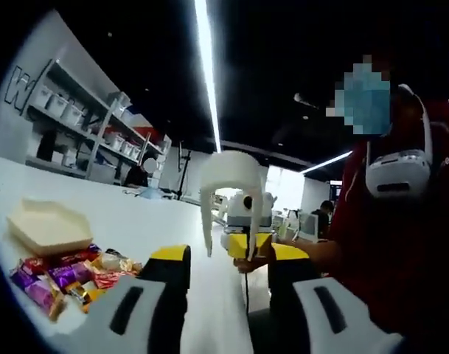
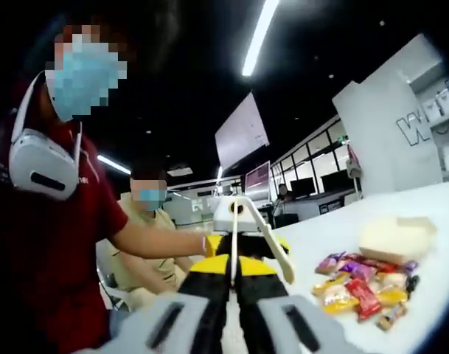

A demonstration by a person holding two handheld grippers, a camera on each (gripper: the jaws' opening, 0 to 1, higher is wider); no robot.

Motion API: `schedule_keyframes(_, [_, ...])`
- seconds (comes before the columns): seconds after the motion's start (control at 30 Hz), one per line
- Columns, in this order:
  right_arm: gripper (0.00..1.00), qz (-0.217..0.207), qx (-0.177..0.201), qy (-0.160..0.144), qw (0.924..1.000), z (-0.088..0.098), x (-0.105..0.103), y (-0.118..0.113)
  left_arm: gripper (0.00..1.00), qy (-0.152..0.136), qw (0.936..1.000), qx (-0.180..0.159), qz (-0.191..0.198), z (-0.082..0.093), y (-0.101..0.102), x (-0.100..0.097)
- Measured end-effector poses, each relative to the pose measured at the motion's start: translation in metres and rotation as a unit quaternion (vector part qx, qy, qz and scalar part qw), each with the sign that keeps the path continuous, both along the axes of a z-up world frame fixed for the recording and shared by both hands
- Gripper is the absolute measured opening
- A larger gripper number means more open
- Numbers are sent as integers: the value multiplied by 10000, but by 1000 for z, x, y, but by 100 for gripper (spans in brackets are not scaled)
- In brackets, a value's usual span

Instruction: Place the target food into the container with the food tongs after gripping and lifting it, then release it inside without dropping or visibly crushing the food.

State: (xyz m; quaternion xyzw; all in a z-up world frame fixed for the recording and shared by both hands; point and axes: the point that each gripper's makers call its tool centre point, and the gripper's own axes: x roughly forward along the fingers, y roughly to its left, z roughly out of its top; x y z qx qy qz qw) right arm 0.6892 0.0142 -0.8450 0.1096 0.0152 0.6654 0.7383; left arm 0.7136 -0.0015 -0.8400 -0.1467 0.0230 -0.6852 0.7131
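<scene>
Left gripper (image 1: 228,269): jaws spread wide, nothing between them, raised above the white table (image 1: 136,221).
Right gripper (image 2: 235,284): jaws drawn close together on the white food tongs (image 2: 242,236); in the left gripper view the tongs (image 1: 228,195) hang with arms apart, tips pointing down, nothing between them.
Snacks (image 1: 65,276): heap of wrapped sweets in purple, red and gold foil on the table, low and left of the left gripper's jaws, apart from them; in the right gripper view the heap (image 2: 364,284) lies right of the jaws, clear of the tongs.
Container (image 1: 49,227): cream, angular, open, just behind the heap; likewise in the right gripper view (image 2: 397,237).
Person: red top (image 1: 401,243), white device at the chest.
Background: shelving with bins (image 1: 91,125), ceiling light strip (image 1: 207,74).
</scene>
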Motion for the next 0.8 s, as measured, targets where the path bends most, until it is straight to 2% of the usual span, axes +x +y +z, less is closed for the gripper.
schedule_keyframes(0.1, [0,56,-74,12,10000,-2,-2,5,43,98,9993,-361,-16,15,-1,-2])
schedule_keyframes(0.23, [0,107,9,3,9999,1,-4,9,42,36,9989,-464,-30,21,-1,2])
schedule_keyframes(0.3, [0,147,99,13,9998,5,-6,12,42,75,9989,-449,-79,22,-4,1])
schedule_keyframes(0.4, [0,223,28,-26,9997,5,-11,20,42,87,9987,-482,-138,23,-11,-2])
schedule_keyframes(0.5, [0,235,16,-55,9997,5,-13,21,38,33,9986,-489,-219,24,-15,-7])
schedule_keyframes(0.6, [0,254,62,57,9996,6,-10,16,34,25,9987,-457,-221,23,-13,-6])
schedule_keyframes(0.8, [0,203,-160,-36,9997,4,-9,12,34,-31,9996,-150,-247,17,-12,-5])
